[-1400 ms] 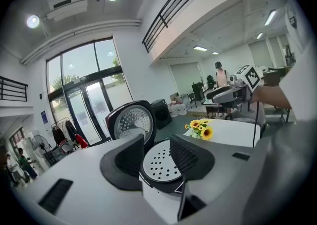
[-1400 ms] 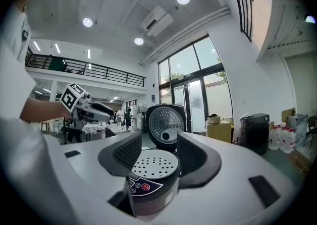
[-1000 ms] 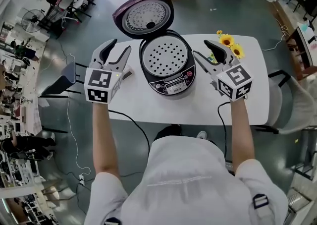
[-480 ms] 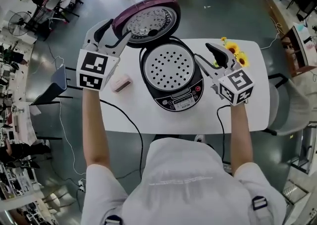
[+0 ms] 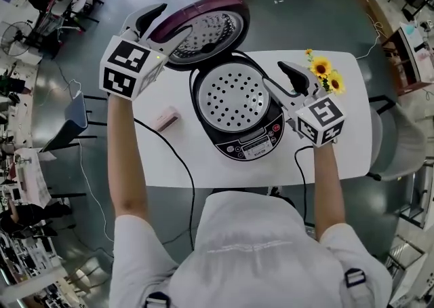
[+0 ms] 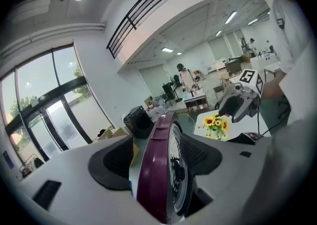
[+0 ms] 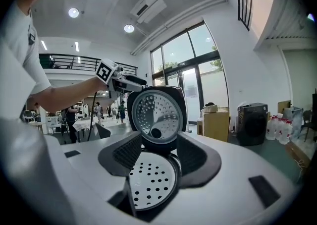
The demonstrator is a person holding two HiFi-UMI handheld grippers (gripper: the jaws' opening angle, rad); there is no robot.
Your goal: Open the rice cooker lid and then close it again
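Observation:
The black rice cooker (image 5: pixel 261 140) stands mid-table with its purple lid (image 5: pixel 203 28) raised and a perforated steam plate (image 5: pixel 232 96) showing inside. My left gripper (image 5: pixel 180 20) is up at the lid's left edge. In the left gripper view the purple rim (image 6: pixel 156 169) runs between the fingers of the left gripper (image 6: pixel 157 142), whose jaws have just been opening and stand wide. My right gripper (image 5: pixel 273 73) is open just right of the cooker body, holding nothing. In the right gripper view the right gripper (image 7: pixel 159 142) points at the plate (image 7: pixel 151 179) and the lid's underside (image 7: pixel 156 115).
Sunflowers (image 5: pixel 322 72) stand at the white table's (image 5: pixel 196 164) far right, behind my right gripper. A small pink object (image 5: pixel 165 119) lies left of the cooker. A black cable (image 5: pixel 178 164) trails off the front edge. Chairs flank the table on both sides.
My left gripper has risen from beside the cooker to the raised lid's edge, and its jaws now straddle the rim. The right gripper shifted only slightly beside the cooker.

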